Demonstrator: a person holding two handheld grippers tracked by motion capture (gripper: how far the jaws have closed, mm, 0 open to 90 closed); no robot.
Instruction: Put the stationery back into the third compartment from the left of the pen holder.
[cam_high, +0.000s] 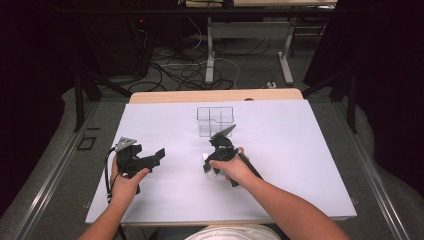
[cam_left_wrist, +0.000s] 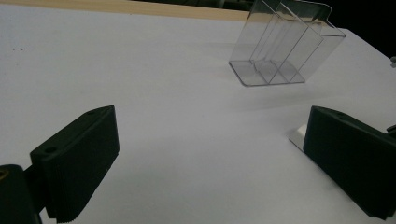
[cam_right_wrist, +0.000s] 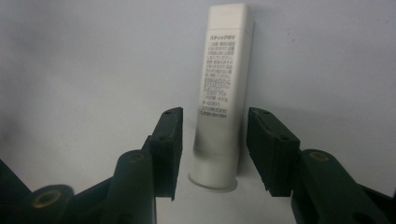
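I have the right claw (cam_right_wrist: 212, 149) straddling a white glue stick (cam_right_wrist: 223, 88) that lies flat on the white tabletop (cam_high: 300, 165), jaws parted either side, not yet pinching, lined up for a grasp. The left claw (cam_left_wrist: 210, 158) rests open, idle. A clear acrylic organizer (cam_high: 216, 121) waits nearby, likely its destination. Dark room, cables beyond.

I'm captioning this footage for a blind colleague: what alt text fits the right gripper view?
A white plastic glue stick tube with small black print lies on a pale table surface, between the two black jaws of the right gripper. The jaws stand on either side of its lower end with gaps showing, not yet touching it.
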